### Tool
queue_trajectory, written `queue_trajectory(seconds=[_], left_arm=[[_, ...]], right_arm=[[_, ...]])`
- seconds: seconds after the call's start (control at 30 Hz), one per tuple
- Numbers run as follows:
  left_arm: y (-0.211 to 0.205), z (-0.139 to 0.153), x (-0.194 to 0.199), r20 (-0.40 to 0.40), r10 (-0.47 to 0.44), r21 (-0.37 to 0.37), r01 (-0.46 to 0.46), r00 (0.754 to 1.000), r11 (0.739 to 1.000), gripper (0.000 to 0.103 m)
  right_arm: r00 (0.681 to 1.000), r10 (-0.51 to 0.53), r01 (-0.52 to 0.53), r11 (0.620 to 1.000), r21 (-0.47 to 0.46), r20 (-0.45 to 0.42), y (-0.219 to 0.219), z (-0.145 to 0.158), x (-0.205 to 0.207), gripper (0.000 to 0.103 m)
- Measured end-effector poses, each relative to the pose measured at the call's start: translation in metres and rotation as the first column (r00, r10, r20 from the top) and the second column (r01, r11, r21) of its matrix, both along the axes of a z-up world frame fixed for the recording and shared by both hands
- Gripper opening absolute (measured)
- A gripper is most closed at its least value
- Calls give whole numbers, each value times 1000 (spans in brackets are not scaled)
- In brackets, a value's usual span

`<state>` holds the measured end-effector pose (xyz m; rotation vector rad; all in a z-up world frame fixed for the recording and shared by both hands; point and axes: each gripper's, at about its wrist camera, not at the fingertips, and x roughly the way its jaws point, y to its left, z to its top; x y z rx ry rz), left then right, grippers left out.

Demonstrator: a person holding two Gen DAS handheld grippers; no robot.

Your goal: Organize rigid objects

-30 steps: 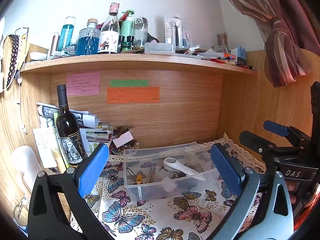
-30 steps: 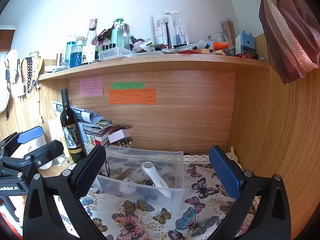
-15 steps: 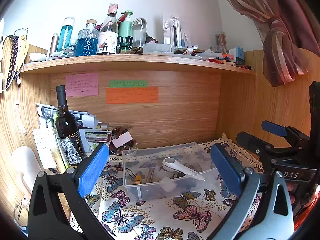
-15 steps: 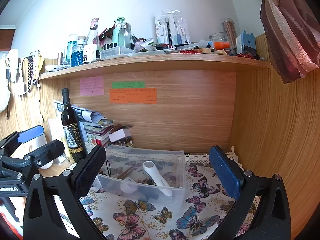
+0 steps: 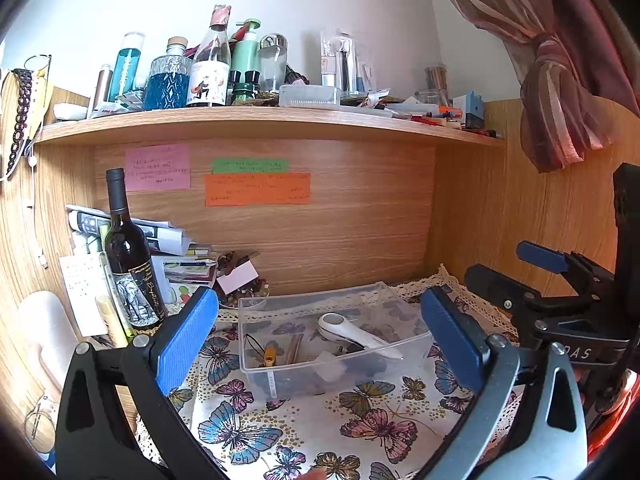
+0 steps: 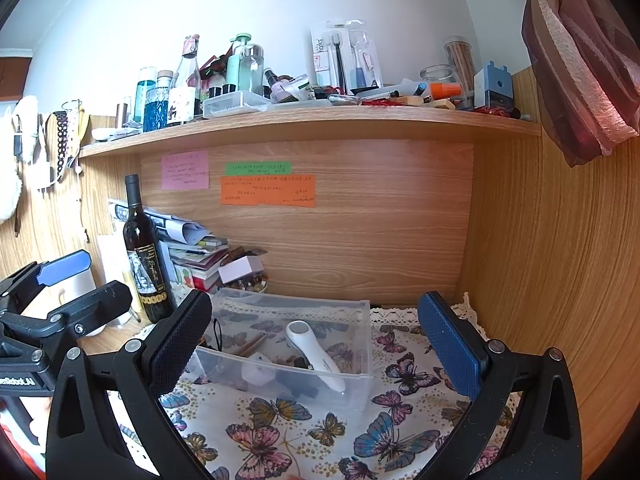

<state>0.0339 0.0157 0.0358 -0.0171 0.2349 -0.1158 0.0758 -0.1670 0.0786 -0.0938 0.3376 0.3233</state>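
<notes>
Left gripper (image 5: 320, 340) and right gripper (image 6: 316, 340): spread wide, holding nothing, short of the clear plastic bin (image 5: 332, 364) on the butterfly cloth (image 5: 360, 420). Inside, white handheld device (image 5: 352, 330): probably light, rigid, slick. Best gripped across the slim handle.

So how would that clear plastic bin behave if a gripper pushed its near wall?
The clear plastic bin looks thin-walled, so it would probably flex. It sits on the butterfly tablecloth, which might bunch rather than let it slide. Loose contents like the white handheld device would likely shift.
</notes>
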Motion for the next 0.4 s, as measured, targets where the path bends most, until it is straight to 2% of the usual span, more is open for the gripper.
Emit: queue_trajectory(seconds=[0.4], left_arm=[[3,-3,2,-5,-4,-15,4,1000,1000,103]], right_arm=[[1000,7,-7,1000,-5,-10,1,-3,3,103]])
